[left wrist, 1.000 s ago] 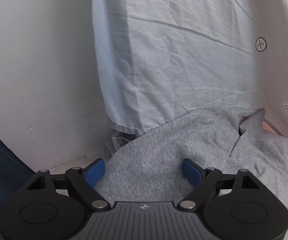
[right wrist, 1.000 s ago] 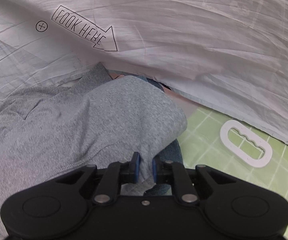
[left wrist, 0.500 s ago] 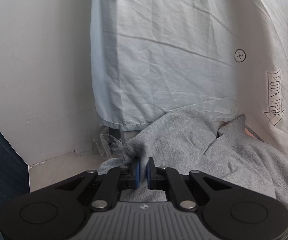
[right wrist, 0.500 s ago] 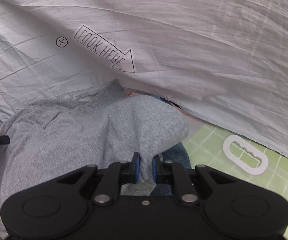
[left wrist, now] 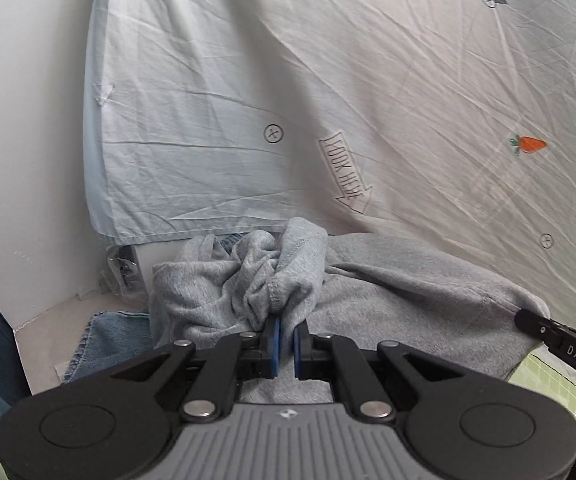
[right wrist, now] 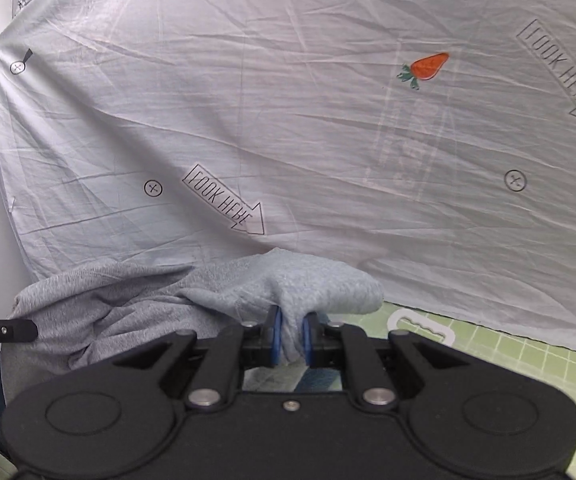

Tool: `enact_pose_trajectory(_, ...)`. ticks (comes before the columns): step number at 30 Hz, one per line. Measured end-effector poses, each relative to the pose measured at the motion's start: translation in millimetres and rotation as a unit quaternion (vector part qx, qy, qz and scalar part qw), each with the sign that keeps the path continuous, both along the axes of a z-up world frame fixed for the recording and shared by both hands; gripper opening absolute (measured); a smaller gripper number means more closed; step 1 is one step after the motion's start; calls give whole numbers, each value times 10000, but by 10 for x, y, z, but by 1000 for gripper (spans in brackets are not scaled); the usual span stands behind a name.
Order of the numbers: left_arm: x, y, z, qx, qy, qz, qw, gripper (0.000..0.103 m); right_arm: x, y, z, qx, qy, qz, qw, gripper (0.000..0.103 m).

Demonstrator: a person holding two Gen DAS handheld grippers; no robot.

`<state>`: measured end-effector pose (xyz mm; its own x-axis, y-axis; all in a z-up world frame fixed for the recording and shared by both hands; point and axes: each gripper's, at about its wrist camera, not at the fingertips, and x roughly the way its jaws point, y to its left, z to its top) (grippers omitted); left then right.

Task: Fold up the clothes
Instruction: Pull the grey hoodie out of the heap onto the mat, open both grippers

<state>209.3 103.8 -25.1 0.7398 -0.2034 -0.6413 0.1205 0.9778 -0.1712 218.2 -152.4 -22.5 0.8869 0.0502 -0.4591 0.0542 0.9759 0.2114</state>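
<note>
Two black hand-held grippers with blue pads are each pinching a grey sweatshirt [left wrist: 408, 280]. The left hand-held gripper [left wrist: 284, 338] is clamping a bunched, stitched edge of the fabric between its closed pads. The right hand-held gripper [right wrist: 290, 334] is gripping another fold of the same garment. The sweatshirt is hanging stretched between them, in front of a pale blue sheet [right wrist: 328, 120] printed with carrots and arrows. A green gridded mat [right wrist: 528, 368] is lying below.

Likely home: printed bedsheet [right wrist: 328, 140] backdrop.
</note>
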Motion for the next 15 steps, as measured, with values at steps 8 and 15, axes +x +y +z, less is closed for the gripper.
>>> enact_pose_trajectory(8,-769,-529,96,-166,39,-1205,9926,6,-1317,-727,55,245,-17,-1031,9944,10)
enact_pose_trajectory(15,-1500,-1218,164,-379,425,-2147,9750,6,-2604,-1402,-13,229,355,-2159,9755,9)
